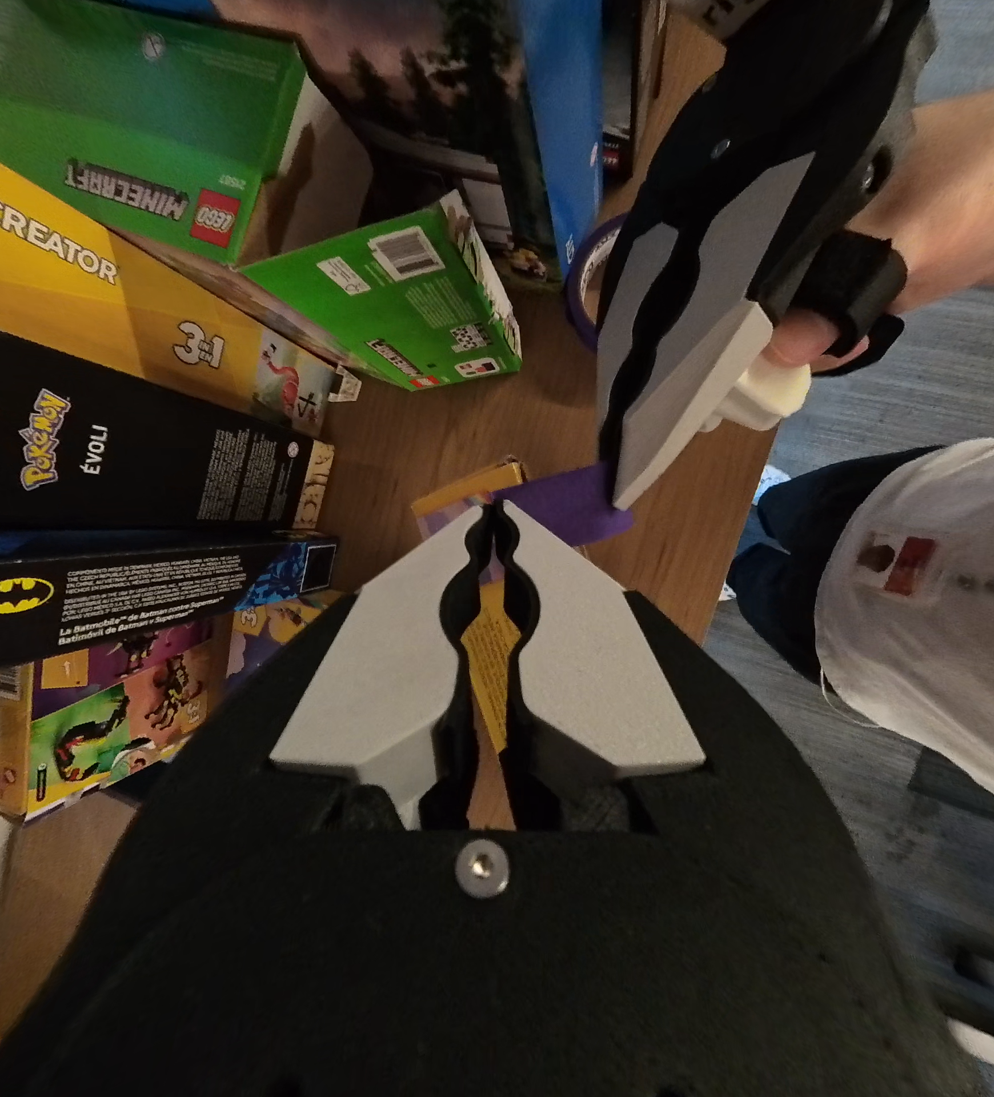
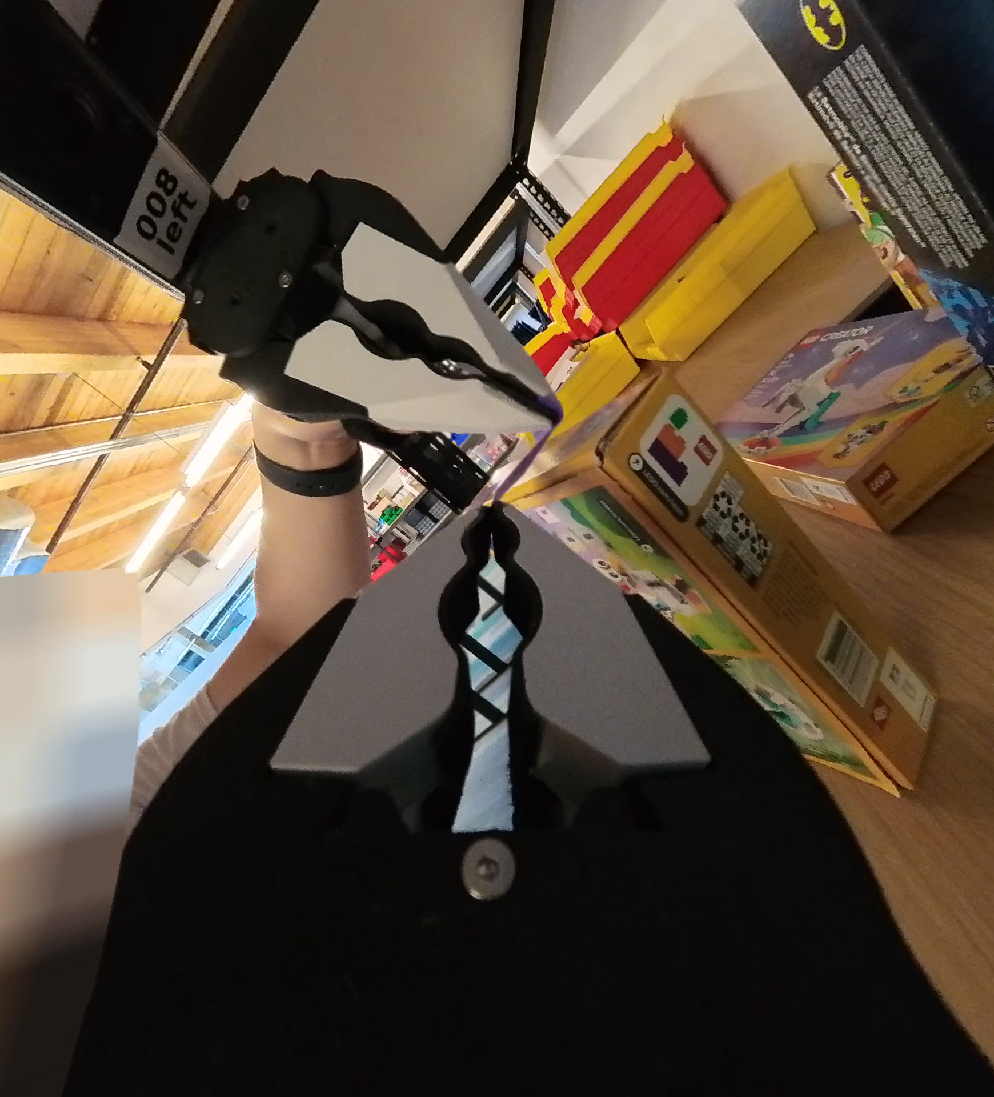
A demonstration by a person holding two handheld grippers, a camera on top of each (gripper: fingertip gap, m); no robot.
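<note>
Purple tape strip (image 1: pixel 566 504) stretched between both tools, left tool (image 1: pixel 496 504) and right tool (image 2: pixel 491 504) each clamped on an end

Toy boxes (image 1: pixel 126 463) (logos, barcodes) and a white sticker (image 2: pixel 165 213) bear writing.

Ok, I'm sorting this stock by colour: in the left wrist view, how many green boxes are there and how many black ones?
Green cardboard boxes: 2, one large and one small
Black cardboard boxes: 2, one upper and one lower
Total: 4
</note>
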